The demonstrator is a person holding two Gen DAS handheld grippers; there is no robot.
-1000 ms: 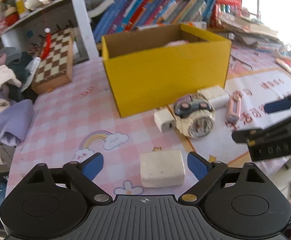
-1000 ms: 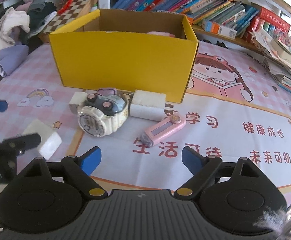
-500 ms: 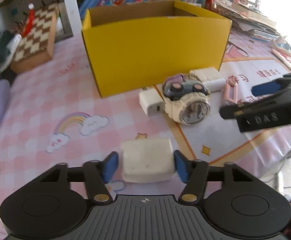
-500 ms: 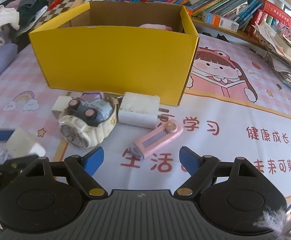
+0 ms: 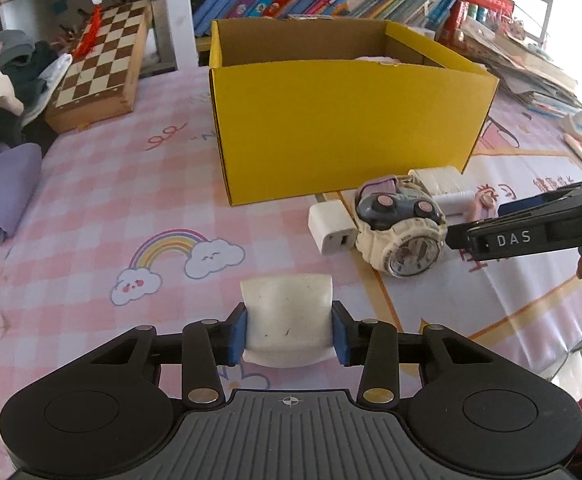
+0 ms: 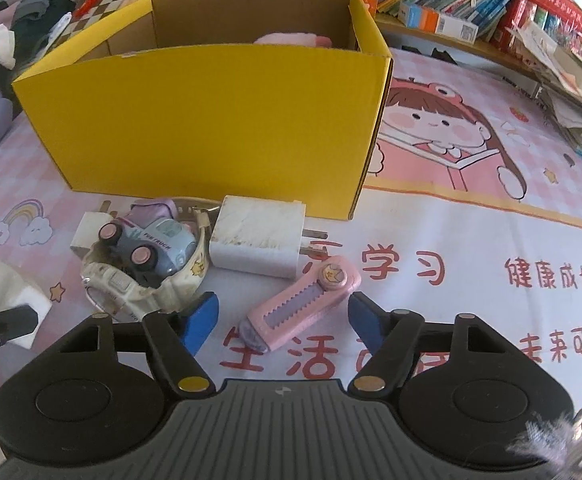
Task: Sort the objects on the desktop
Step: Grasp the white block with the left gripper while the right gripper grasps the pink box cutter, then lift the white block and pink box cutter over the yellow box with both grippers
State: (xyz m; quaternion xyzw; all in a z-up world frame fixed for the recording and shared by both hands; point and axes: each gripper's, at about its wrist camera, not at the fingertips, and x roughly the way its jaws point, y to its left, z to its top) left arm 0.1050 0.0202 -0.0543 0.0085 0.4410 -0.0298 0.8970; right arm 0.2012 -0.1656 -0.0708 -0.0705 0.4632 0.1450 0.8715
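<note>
On the table [image 5: 91, 208], covered by a pink checked cloth, a yellow box [image 5: 343, 128] stands open-topped with something pink inside. Just in front of the box lies a cluster: a white charger [image 6: 257, 242] with its prongs showing, a cream watch [image 6: 147, 280] with a small toy car [image 6: 151, 242] resting on it, a smaller white plug [image 5: 331, 228] touching the watch, and a pink cutter [image 6: 301, 304].

Nearer the camera in the left wrist view, the left hand-held gripper [image 5: 289, 334] pinches a white eraser [image 5: 287, 320] between its blue pads [image 5: 239, 334], both pads pressed against the eraser's sides, well apart from the box.

The right hand-held gripper [image 6: 283, 318] is spread wide, with the cutter lying slanted between its fingers, neither pad touching it. Its left finger sits just beside the watch.
</note>
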